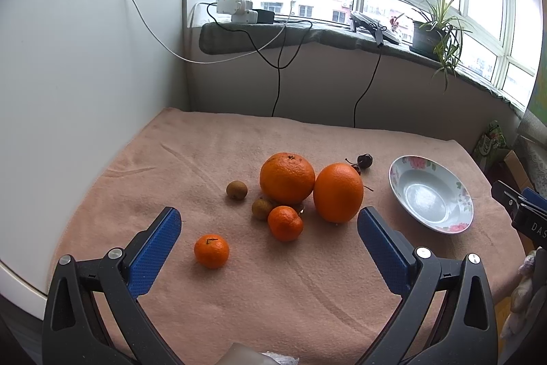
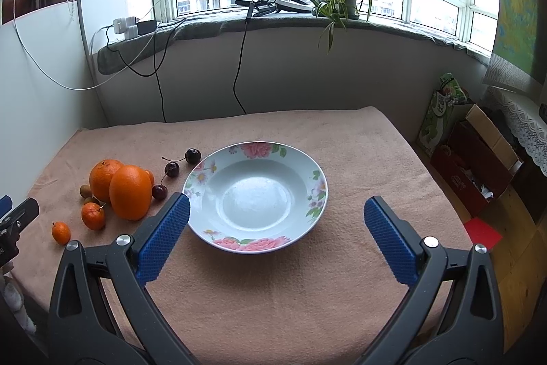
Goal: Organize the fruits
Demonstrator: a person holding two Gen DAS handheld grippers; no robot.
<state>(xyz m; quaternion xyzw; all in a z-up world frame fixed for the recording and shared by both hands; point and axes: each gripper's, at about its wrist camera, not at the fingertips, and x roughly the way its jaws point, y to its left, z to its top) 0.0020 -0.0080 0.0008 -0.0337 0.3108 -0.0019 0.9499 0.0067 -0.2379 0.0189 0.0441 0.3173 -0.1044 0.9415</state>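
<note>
The left tool [image 1: 270, 228] hangs over the tabletop [image 1: 307, 296] with its blue fingers spread wide and nothing between them. The right tool [image 2: 277, 218] is spread just as wide and empty, its left finger [image 2: 164, 235] overlapping the plate [image 2: 309, 173] at the rim's 8 o'clock edge in the right wrist view; whether it touches cannot be told.

The fruit lies on a pink towel [image 1: 212, 146] that covers the tabletop. In the left wrist view two big oranges sit touching side by side: a rougher one [image 1: 287, 177] and a smooth one [image 1: 337, 192] at its 3 o'clock. A small mandarin [image 1: 285, 223] lies near the rough orange at its 6 o'clock, and another mandarin [image 1: 211, 250] sits apart at 7 o'clock. Two brown longans rest near: one [image 1: 236, 190] at the rough orange's 9 o'clock, one [image 1: 261, 208] touching the near mandarin. Dark cherries [image 1: 364, 160] lie between the smooth orange and the flowered plate, which stands empty at the fruit's 3 o'clock.
</note>
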